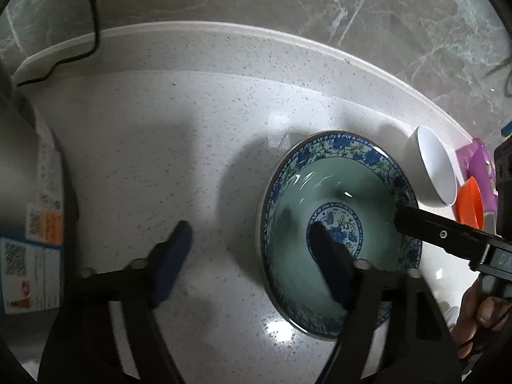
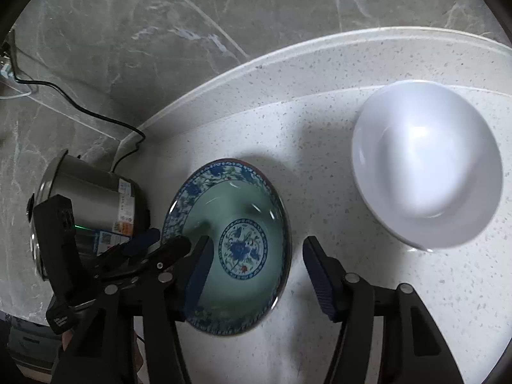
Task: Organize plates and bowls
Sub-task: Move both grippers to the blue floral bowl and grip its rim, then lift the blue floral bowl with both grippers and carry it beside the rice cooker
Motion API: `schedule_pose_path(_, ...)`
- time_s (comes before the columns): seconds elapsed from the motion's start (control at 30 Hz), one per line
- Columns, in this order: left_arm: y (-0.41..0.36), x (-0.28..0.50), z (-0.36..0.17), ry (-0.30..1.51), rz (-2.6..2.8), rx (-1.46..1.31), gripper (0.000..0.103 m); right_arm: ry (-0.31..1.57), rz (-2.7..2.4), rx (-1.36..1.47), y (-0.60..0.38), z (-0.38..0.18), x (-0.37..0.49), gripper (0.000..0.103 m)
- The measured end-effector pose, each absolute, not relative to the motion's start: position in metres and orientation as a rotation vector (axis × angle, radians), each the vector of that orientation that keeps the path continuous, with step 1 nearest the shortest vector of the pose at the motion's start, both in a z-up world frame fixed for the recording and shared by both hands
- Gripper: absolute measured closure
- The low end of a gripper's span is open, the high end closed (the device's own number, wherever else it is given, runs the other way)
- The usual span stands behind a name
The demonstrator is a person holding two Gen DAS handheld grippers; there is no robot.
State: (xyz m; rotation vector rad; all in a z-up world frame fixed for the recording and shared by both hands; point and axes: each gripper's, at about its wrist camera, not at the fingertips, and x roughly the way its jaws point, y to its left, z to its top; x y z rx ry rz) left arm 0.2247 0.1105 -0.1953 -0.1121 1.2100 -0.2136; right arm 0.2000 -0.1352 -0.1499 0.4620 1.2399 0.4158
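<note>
A green bowl with a blue floral rim (image 1: pixel 297 198) (image 2: pixel 243 198) sits on the speckled white counter (image 1: pixel 160 128). My left gripper (image 1: pixel 249 225) (image 2: pixel 169 236) is open and straddles the bowl's left rim, with one finger inside and one outside over the counter. My right gripper (image 2: pixel 256 240) is open across the right rim, its left finger inside the bowl and its right finger outside. Its fingers (image 1: pixel 425 228) show from the right in the left wrist view, over that rim. Neither gripper's pads press on the rim. A plain white bowl (image 1: pixel 432 172) (image 2: pixel 425 166) stands upright to the right of the green one.
A stainless steel cooker (image 2: pixel 89 198) (image 1: pixel 19 160) with stickers stands just left of the green bowl, its black cable (image 2: pixel 80 108) running to the marble wall. An orange item (image 1: pixel 470 201) and a purple item (image 1: pixel 480 166) lie beyond the white bowl. A hand (image 1: pixel 480 313) holds the right gripper.
</note>
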Motion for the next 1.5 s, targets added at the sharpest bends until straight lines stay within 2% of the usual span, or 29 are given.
schedule_pose_path(0.1, 0.107, 0.227, -0.205, 1.222, -0.220, -0.089, 0.040, 1.267, 0.398, 0.457, -0.128, -0.158, 0.206, 0.048)
schedule_pose_path(0.13, 0.106, 0.227, -0.207, 1.226, -0.222, -0.087, 0.044, 1.277, 0.392, 0.469, -0.128, -0.162, 0.207, 0.048)
schedule_pose_path(0.23, 0.104, 0.230, -0.213, 1.234, -0.243, -0.096, 0.060, 1.298, 0.381, 0.475, -0.128, -0.168, 0.210, 0.060)
schedule_pose_path(0.27, 0.103, 0.232, -0.213, 1.234, -0.253, -0.100, 0.064, 1.304, 0.379, 0.470, -0.127, -0.170, 0.210, 0.067)
schedule_pose_path(0.3, 0.100, 0.228, -0.210, 1.232, -0.259, -0.097, 0.071, 1.310, 0.379, 0.466, -0.126, -0.171, 0.211, 0.074)
schedule_pose_path(0.37, 0.095, 0.230, -0.209, 1.229, -0.267, -0.087, 0.081, 1.320, 0.381, 0.462, -0.124, -0.174, 0.211, 0.083)
schedule_pose_path(0.4, 0.094, 0.231, -0.209, 1.228, -0.268, -0.084, 0.082, 1.321, 0.381, 0.457, -0.123, -0.174, 0.211, 0.088)
schedule_pose_path(0.47, 0.092, 0.232, -0.209, 1.229, -0.272, -0.092, 0.082, 1.321, 0.389, 0.445, -0.123, -0.175, 0.211, 0.091)
schedule_pose_path(0.9, 0.099, 0.200, -0.188, 1.214, -0.282, -0.110, 0.085, 1.309, 0.392, 0.378, -0.118, -0.164, 0.200, 0.093)
schedule_pose_path(1.2, 0.108, 0.113, -0.159, 1.194, -0.267, -0.091, 0.085, 1.290, 0.468, 0.304, -0.104, -0.132, 0.134, 0.092)
schedule_pose_path(1.5, 0.117, 0.034, -0.177, 1.236, -0.223, -0.134, 0.085, 1.340, 0.503, 0.262, -0.092, -0.144, 0.061, 0.092)
